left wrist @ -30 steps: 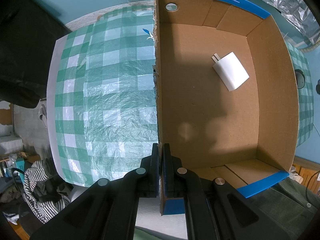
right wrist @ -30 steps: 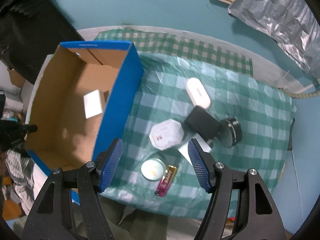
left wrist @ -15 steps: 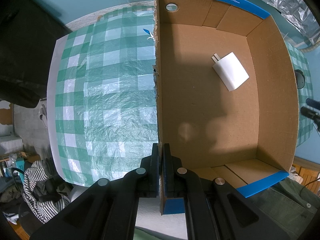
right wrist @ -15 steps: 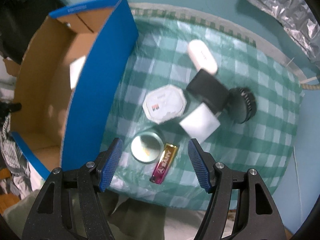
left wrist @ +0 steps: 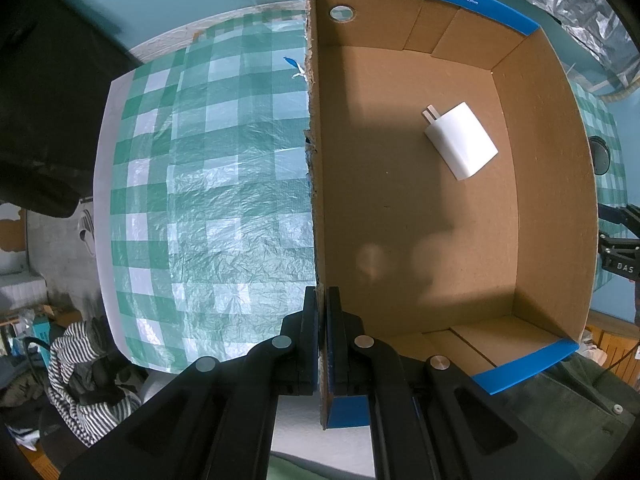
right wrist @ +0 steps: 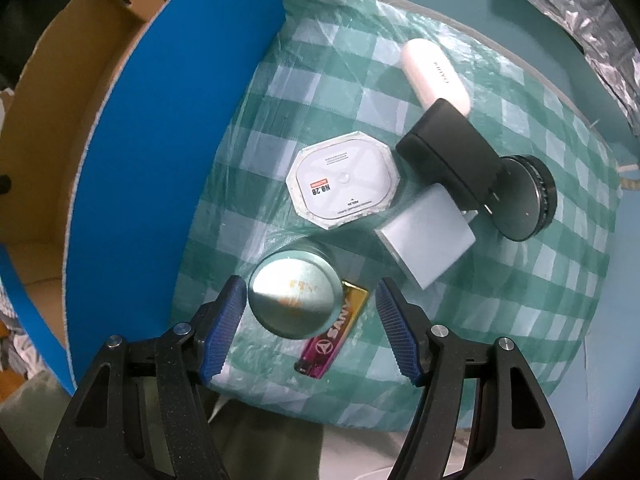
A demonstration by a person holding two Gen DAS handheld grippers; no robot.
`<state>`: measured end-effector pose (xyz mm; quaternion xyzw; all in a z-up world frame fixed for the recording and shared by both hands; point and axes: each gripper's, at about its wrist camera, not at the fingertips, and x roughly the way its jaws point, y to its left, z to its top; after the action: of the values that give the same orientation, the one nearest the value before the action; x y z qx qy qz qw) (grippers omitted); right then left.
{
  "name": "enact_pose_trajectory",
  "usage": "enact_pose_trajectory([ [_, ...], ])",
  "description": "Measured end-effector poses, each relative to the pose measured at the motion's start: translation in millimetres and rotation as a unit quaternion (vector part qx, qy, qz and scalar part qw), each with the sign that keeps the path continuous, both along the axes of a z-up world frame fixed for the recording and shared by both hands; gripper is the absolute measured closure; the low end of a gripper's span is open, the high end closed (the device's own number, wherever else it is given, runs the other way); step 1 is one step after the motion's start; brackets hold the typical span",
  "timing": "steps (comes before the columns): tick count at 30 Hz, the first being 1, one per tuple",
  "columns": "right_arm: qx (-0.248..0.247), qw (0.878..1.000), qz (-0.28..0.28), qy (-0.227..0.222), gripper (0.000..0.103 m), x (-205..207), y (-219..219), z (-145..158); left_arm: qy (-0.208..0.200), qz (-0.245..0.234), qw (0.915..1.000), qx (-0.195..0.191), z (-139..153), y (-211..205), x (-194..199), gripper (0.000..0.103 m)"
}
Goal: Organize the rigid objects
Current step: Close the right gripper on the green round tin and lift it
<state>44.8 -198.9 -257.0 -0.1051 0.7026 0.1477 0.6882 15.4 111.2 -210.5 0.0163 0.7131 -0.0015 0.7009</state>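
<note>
In the left wrist view, the left gripper (left wrist: pixel 323 312) sits at the bottom centre of the frame with its black fingers pinched tight on the near wall of the open brown cardboard box with blue outer faces (left wrist: pixel 424 240). A white rectangular wall charger (left wrist: pixel 462 140) lies alone on the box floor, toward the upper right. The green-and-white checked plastic tablecloth (left wrist: pixel 208 184) fills the left half of that frame.

In the right wrist view, the right gripper (right wrist: pixel 310 322) is spread wide at the lower centre, its blue ribbed pads holding nothing. Between them lies a round silver metal tin lid (right wrist: pixel 295 298), close to the left pad, overlapping a shiny pink-and-gold lighter (right wrist: pixel 334 336) that lies just right of it. Above these, mid-frame, rests a white octagonal flat box (right wrist: pixel 343 179); to its right sits a pale cube-shaped plug adapter (right wrist: pixel 426 236), touching a black rectangular case (right wrist: pixel 448 152). A white oval case (right wrist: pixel 436 72) lies in the upper right, partly under the black one, and a black round ridged cap (right wrist: pixel 524 196) sits at the far right. The box's blue wall rises along the left side.
</note>
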Motion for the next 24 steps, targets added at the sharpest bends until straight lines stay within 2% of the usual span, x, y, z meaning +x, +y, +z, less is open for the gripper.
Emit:
enact_pose_trajectory([
  [8, -0.006, 1.000, 0.009, 0.006, 0.036, -0.5, 3.6, -14.9, 0.001, -0.001, 1.0000, 0.000, -0.1, 0.1, 0.8, 0.100],
  [15, 0.003, 1.000, 0.011, 0.014, 0.053, -4.0, 10.1, -28.5, 0.002, -0.002, 1.0000, 0.000, -0.4, 0.5, 0.2, 0.100],
  [24, 0.004, 1.000, 0.009, 0.009, 0.059, -3.3, 7.9, -30.8, 0.003, -0.005, 1.0000, 0.000, -0.5, 0.7, 0.6, 0.100],
])
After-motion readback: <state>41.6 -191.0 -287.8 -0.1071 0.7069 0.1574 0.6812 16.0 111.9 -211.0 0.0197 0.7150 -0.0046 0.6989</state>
